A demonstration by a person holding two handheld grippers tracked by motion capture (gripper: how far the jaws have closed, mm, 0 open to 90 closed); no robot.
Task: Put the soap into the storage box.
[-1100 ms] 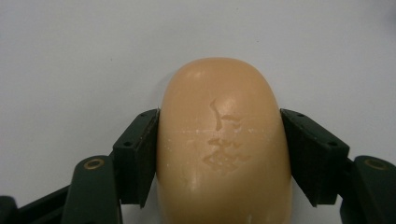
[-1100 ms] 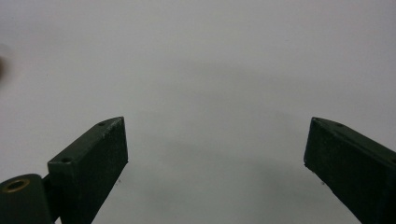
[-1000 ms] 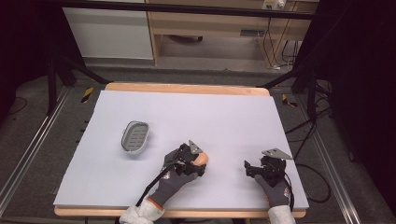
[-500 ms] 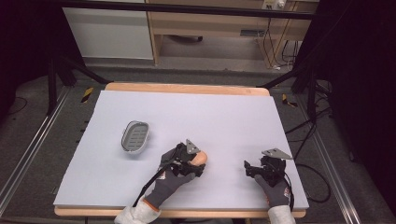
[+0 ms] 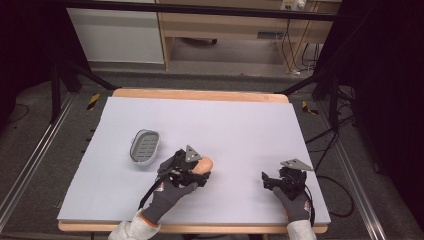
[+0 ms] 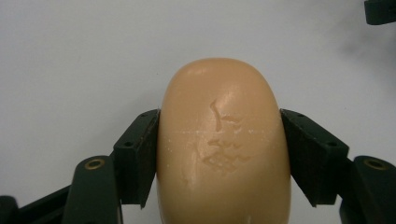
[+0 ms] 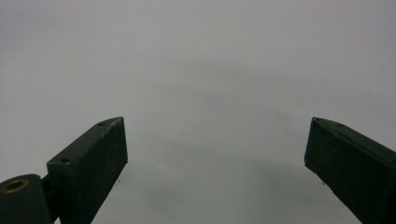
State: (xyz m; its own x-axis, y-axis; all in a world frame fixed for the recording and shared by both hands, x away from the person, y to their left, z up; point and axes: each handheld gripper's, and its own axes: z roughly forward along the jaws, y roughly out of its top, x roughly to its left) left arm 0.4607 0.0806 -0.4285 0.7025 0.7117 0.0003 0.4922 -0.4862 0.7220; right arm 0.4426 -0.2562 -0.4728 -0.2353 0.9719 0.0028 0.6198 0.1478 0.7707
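A tan oval bar of soap (image 6: 223, 140) sits between the two black jaws of my left gripper (image 6: 219, 149), which press on its sides. From above, that left gripper (image 5: 197, 170) lies low over the white table near the front middle, with the soap (image 5: 204, 163) poking out to the right. A grey ribbed soap dish (image 5: 144, 146) rests on the table just left of it, with nothing in it. My right gripper (image 5: 270, 181) is at the front right, jaws wide apart over bare table (image 7: 210, 93), with nothing between them.
The white table top (image 5: 240, 125) has a wooden rim. Dark frame rails and cables run along the floor on both sides. A shelf unit stands beyond the far edge.
The left gripper with the soap has shifted slightly toward the front and left. The right gripper has stayed in place.
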